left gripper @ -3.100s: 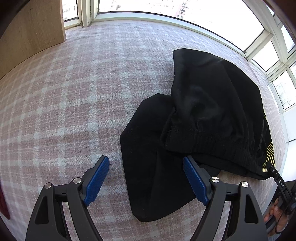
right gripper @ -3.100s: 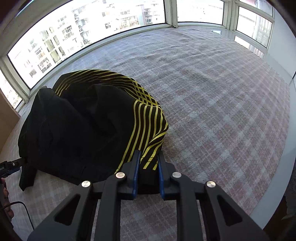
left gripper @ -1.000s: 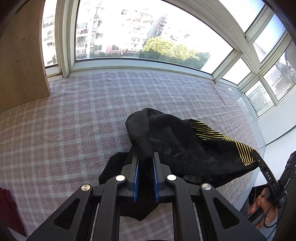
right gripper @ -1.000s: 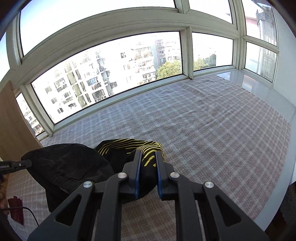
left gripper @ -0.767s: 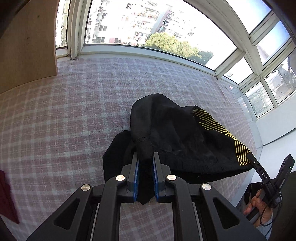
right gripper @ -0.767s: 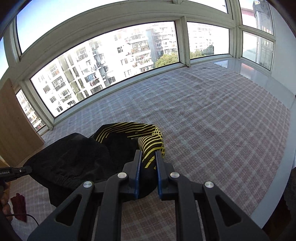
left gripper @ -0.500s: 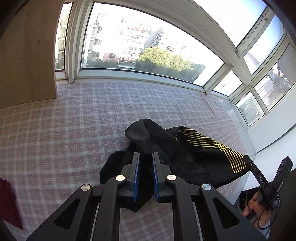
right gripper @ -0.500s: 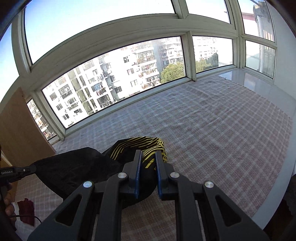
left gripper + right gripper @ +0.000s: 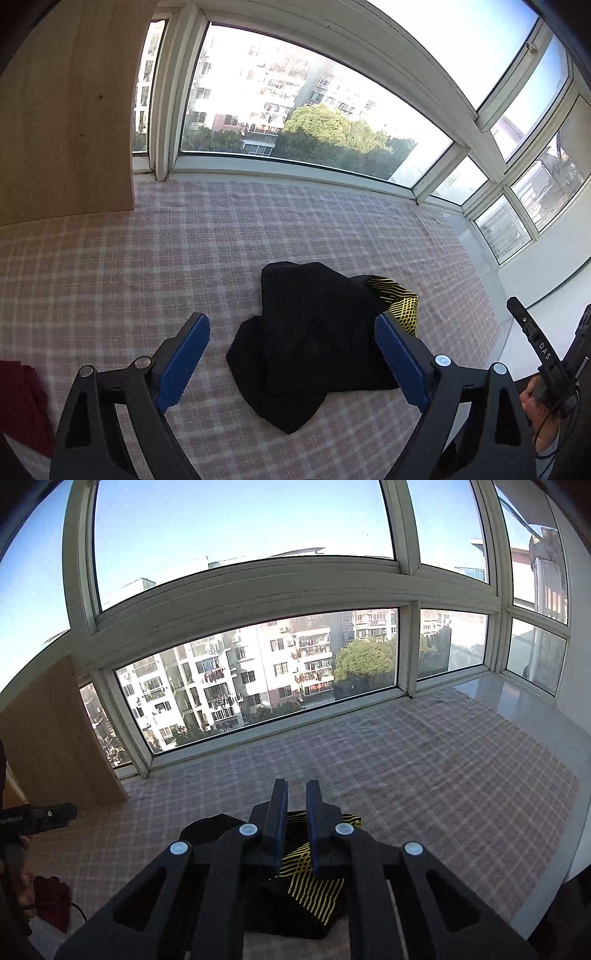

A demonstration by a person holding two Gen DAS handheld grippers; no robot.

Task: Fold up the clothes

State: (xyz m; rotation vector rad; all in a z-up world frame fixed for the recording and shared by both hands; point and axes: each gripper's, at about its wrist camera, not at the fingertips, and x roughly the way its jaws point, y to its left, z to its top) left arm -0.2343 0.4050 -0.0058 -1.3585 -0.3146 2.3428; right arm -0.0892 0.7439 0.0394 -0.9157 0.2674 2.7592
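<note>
A black garment [image 9: 314,343] with a yellow-striped part [image 9: 400,306] lies in a loose heap on the pink checked cloth [image 9: 147,258]. My left gripper [image 9: 290,317] hovers above it, its jaws opening wide and its blue pads clear of the fabric. In the right wrist view the garment [image 9: 314,893] lies under my right gripper [image 9: 297,784]. That gripper's jaws are closing to a narrow gap, with only the cloth seen through the tips. From the left wrist view, the right gripper stands off to the right of the heap, apart from it.
A dark red garment [image 9: 22,398] lies at the cloth's left edge. A wooden board [image 9: 62,110] stands at the back left. Windows [image 9: 258,686] run along the far side. The cloth's right edge [image 9: 546,812] meets a white sill. A hand [image 9: 532,398] holds the right gripper.
My left gripper has opened and let go of the black garment, which has dropped into a heap. The right gripper has risen, and the striped fabric is no longer between its pads.
</note>
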